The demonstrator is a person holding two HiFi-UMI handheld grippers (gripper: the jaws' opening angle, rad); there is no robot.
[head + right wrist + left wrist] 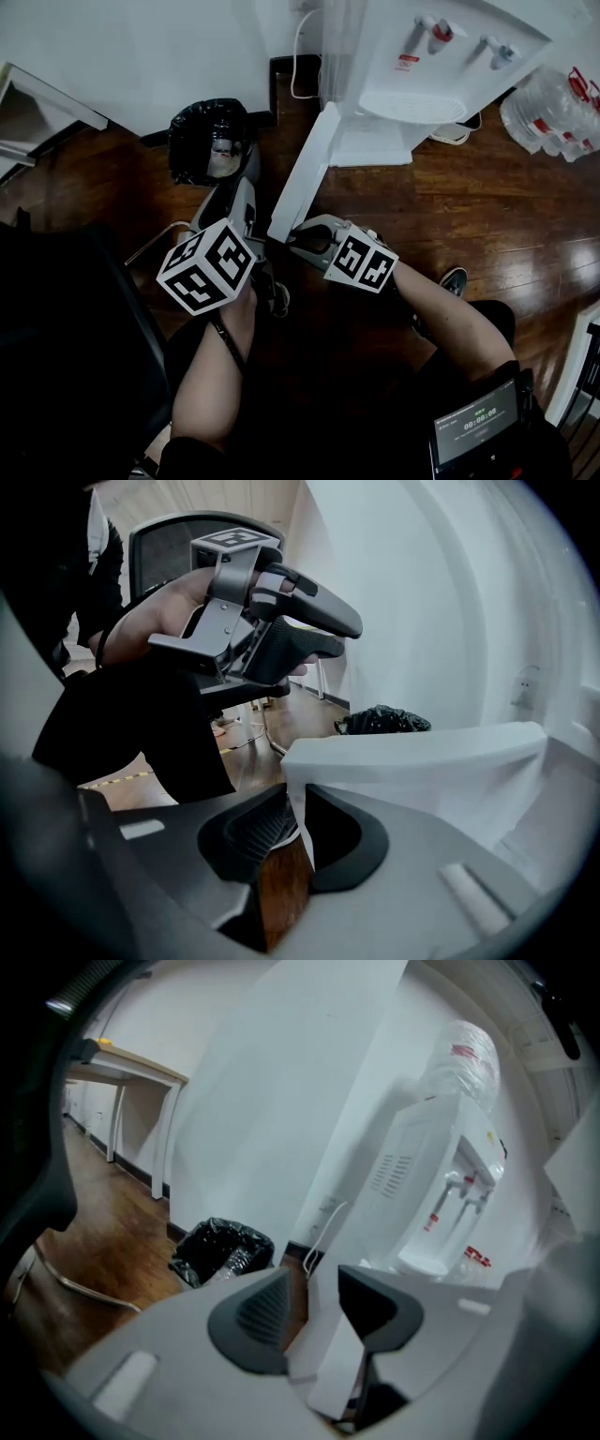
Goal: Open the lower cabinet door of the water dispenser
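The white water dispenser (422, 66) stands at the top of the head view. Its lower cabinet door (305, 169) hangs swung out toward me, free edge nearest. My right gripper (298, 236) is shut on that free edge; in the right gripper view the thin door edge (298, 808) sits pinched between the dark pads of the right gripper (298, 832). My left gripper (246, 178) hovers just left of the door, open and holding nothing. In the left gripper view the door (333, 1372) shows beyond the spread jaws of the left gripper (314, 1312), and the dispenser (441, 1185) stands behind.
A black-lined bin (211, 141) stands left of the dispenser by the wall, with a white cord (298, 56) behind. Bundled water bottles (553, 112) lie at the far right. A white desk (37, 103) is at the left, my shoe (454, 279) on the wood floor.
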